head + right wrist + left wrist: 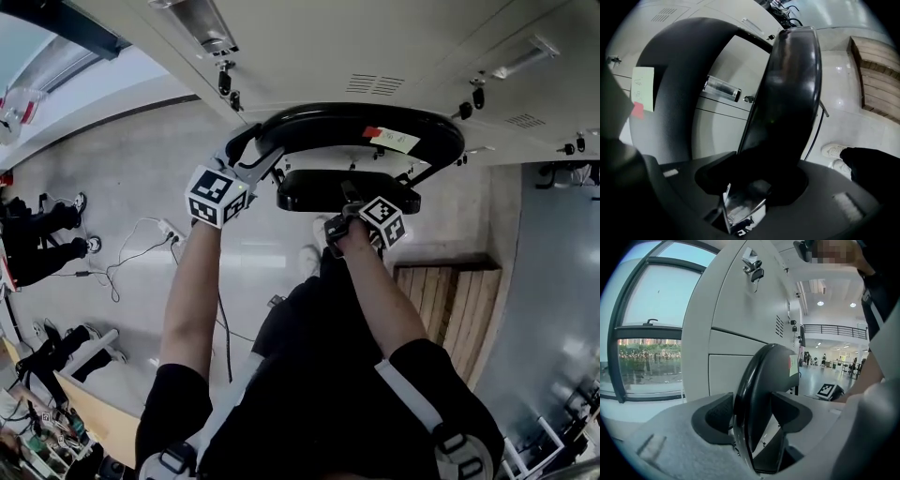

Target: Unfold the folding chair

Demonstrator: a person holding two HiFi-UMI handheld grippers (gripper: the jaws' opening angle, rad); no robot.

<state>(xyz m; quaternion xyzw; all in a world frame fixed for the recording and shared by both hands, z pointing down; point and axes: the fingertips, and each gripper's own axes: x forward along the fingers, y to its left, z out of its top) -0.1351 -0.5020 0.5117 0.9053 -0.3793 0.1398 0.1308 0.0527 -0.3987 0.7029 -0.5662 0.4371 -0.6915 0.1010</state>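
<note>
L claw (pixel 752 411) open astride backrest (pixel 768 366) rim, pads clear | R claw (pixel 759 173) clamped on seat (pixel 787 84) edge | chair (pixel 441 141) at lockers (pixel 309 47), seat just person-side of backrest, long axes parallel, L-R.

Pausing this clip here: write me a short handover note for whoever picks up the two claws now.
Left claw: open, the backrest rim between its jaws, not clamped.
Right claw: shut on the seat edge.
Seat is angled slightly off the backrest, in front of the lockers.
Done: both parts reached.
To do: clamp the backrest, swing the seat down flat.
</note>
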